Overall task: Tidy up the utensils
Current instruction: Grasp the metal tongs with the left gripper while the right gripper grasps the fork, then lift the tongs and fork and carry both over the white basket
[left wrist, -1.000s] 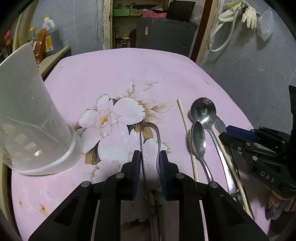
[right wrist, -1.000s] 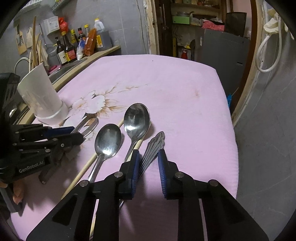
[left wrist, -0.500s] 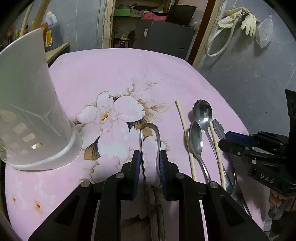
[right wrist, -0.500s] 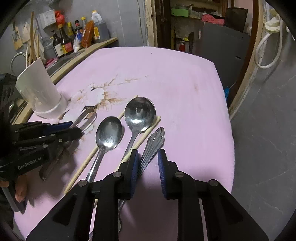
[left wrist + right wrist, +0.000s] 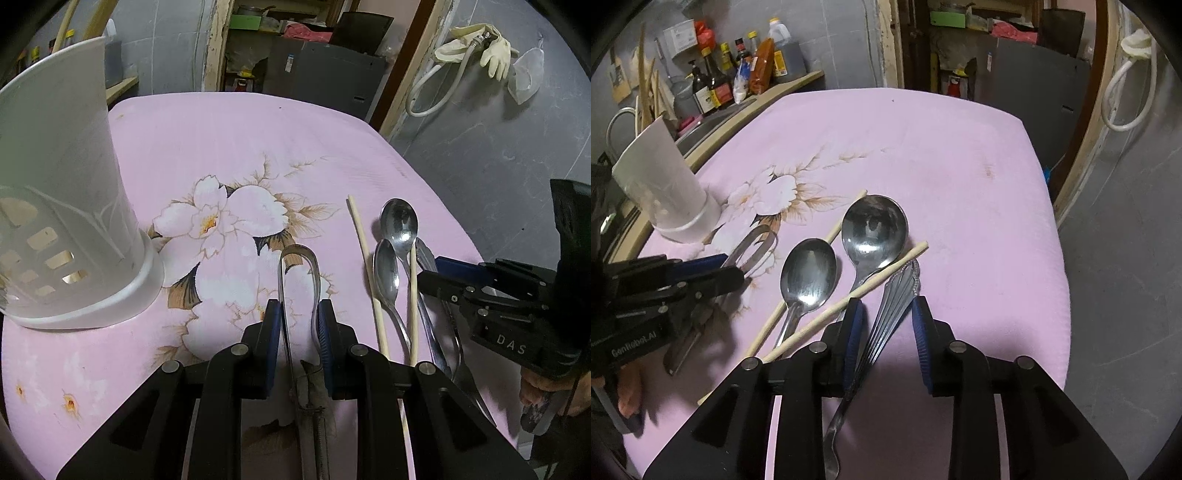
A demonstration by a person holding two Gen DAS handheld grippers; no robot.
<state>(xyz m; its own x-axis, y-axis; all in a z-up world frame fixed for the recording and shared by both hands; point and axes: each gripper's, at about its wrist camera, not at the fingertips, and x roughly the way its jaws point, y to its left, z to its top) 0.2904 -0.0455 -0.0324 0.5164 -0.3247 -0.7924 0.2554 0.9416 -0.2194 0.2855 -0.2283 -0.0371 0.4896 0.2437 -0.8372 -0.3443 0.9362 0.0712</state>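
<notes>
Left gripper (image 5: 300, 325) is clamped on the looped metal tongs (image 5: 298, 266), its blue pads pressing both arms just below the bend, the tongs lying on the pink floral tablecloth (image 5: 236, 147). Right gripper (image 5: 886, 328) stands narrow around an ornate metal handle (image 5: 899, 291) — only one pad seems to touch it, so I judge no firm grip there. Taking the white perforated utensil holder (image 5: 74, 229) as landmark: the tongs lie near its base, and further off lie two wooden chopsticks (image 5: 364, 254), a small spoon (image 5: 386, 269) and a large spoon (image 5: 399, 221), the ornate handle farthest away. Nothing from the cloth is seen in the holder — sorting looks barely begun, with every piece left to place.
</notes>
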